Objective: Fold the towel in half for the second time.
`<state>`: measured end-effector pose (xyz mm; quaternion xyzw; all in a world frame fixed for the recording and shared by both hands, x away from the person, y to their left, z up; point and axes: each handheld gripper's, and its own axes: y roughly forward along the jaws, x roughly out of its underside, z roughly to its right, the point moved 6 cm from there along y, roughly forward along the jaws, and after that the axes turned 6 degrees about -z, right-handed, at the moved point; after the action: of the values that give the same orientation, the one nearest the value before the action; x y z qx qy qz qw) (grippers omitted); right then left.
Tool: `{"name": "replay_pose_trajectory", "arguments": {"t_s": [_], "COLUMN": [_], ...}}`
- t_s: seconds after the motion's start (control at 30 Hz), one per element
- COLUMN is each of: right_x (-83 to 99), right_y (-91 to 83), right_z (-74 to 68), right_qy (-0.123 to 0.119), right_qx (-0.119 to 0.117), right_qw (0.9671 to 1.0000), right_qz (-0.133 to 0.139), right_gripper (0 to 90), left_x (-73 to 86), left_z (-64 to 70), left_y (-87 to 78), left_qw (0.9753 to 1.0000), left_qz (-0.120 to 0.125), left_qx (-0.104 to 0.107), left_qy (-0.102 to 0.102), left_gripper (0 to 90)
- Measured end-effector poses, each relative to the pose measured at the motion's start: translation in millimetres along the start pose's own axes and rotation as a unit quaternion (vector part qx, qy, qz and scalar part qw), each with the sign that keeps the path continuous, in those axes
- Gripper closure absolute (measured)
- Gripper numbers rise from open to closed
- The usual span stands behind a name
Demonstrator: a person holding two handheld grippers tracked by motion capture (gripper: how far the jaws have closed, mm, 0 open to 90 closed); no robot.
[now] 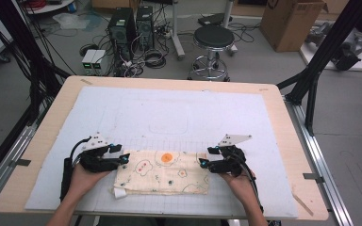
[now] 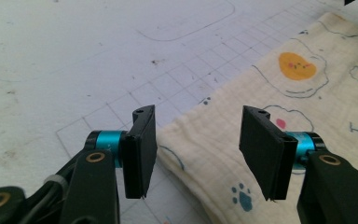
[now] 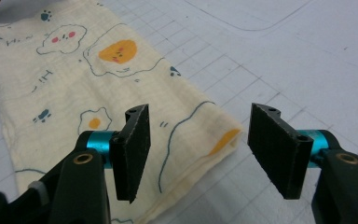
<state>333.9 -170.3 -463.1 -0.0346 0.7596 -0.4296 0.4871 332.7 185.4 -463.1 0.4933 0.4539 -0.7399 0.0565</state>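
Folded cloth [image 1: 162, 172] lay flat on white mat [image 1: 169, 113] near front edge, long axis left-right. Left gripper [image 1: 118, 155] and right gripper [image 1: 206, 157] spread wide at cloth's ends.

- The high view looks forward and down from above the near edge of the pale wooden table [image 1: 283, 117] — far enough back to take in the whole white gridded mat [image 1: 169, 113], with the floor and a black round stool [image 1: 213, 37] beyond the table's far edge.
- The left gripper view rides low and close over the mat [image 2: 74, 56], looking between its own parted black jaws at the left end of the cream printed cloth [image 2: 261, 93].
- The right gripper view sits equally near the mat [image 3: 307, 56], facing the cloth's [image 3: 51, 79] right end.
- All three share the cloth [image 1: 162, 172] — its orange egg print shows in each.
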Motion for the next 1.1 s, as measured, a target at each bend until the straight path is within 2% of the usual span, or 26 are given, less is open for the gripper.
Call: {"name": "replay_pose_trajectory", "arguments": {"t_s": [0.13,0.37,0.53,0.63,0.7,0.8,0.97,1.03,1.1], "right_x": [0.8,2.8,4.4,4.5,5.1,4.8,1.2,1.3,2.2], "right_y": [0.9,2.0,4.1,6.5,9.1,11.9,14.7,17.9,20.6], "right_z": [4.2,14.8,20.4,22.1,22.4,23.6,24.1,22.8,20.9], "right_qy": [0.01,0.034,0.049,0.057,0.059,0.061,0.068,0.066,0.053], "right_qx": [0.006,0.015,0.02,0.015,0.01,0.004,-0.01,-0.011,-0.004], "right_qw": [0.9999,0.9993,0.9986,0.9982,0.9981,0.9981,0.9976,0.9977,0.9982], "right_qz": [-0.002,-0.004,-0.007,-0.008,-0.011,-0.008,-0.002,-0.011,-0.026], "right_gripper": [39.6,43.3,47.9,51.1,52.4,53.1,58.4,60.5,68.5], "left_x": [-0.6,-5.1,0.7,4.3,4.4,4.5,4.9,5.1,5.6], "left_z": [-6.2,-15.2,-15.7,-13.7,-12.4,-13.3,-13.2,-13.2,-12.6], "left_y": [3.5,14.8,21.4,23.6,22.9,22.7,22.9,22.9,22.8], "left_qw": [0.9997,0.9985,0.9981,0.9977,0.9977,0.9975,0.9972,0.9975,0.9978], "left_qz": [0.004,0.008,-0.027,-0.046,-0.049,-0.049,-0.05,-0.048,-0.049], "left_qx": [-0.018,-0.014,-0.013,-0.004,0.005,0.007,0.015,0.015,0.013], "left_qy": [-0.013,-0.052,-0.055,-0.049,-0.047,-0.05,-0.053,-0.05,-0.042], "left_gripper": [42.4,48.3,54.6,57.9,58.5,58.9,65.8,68.7,71.8]}}
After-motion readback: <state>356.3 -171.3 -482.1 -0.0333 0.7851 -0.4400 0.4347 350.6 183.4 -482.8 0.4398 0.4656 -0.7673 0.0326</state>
